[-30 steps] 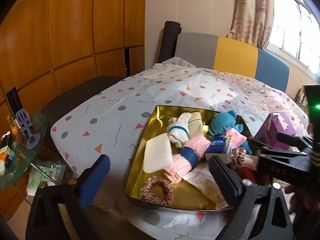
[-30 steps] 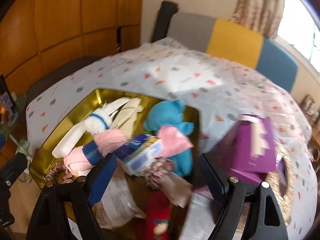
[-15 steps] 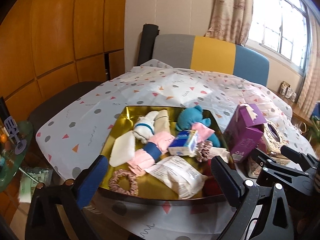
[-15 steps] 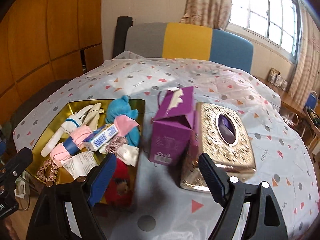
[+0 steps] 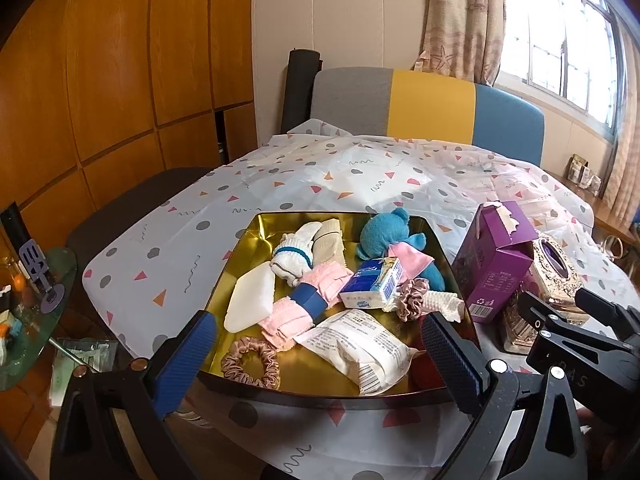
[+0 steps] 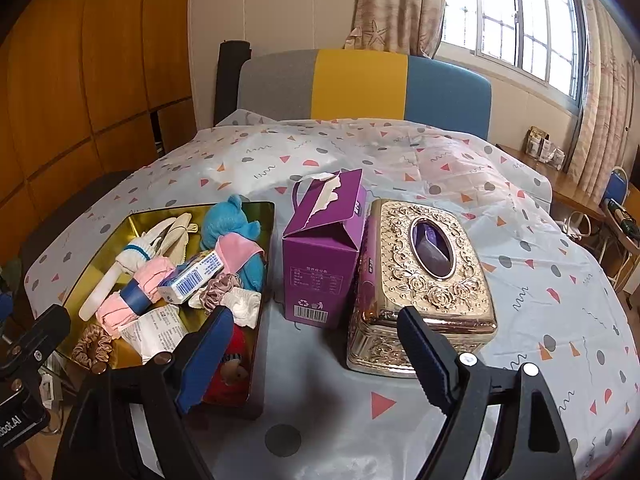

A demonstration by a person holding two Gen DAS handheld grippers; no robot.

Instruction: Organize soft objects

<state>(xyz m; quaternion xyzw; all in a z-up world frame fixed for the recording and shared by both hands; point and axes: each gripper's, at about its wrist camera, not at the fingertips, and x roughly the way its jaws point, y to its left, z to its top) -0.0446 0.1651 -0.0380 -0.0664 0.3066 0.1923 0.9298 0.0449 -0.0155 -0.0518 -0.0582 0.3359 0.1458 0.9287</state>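
A patterned cloth covers the worktop, filling the middle of both views. The gold tray sits lower centre in the left wrist view, lower left in the right; beside it stand the gold tissue box and the purple carton, touching. The left gripper, jaws wide and empty, hovers at the tray's near rim. The right gripper, jaws equally wide and empty, hovers before carton and box. In the tray lie a blue plush toy, a pink rolled towel running diagonally, and a scrunchie.
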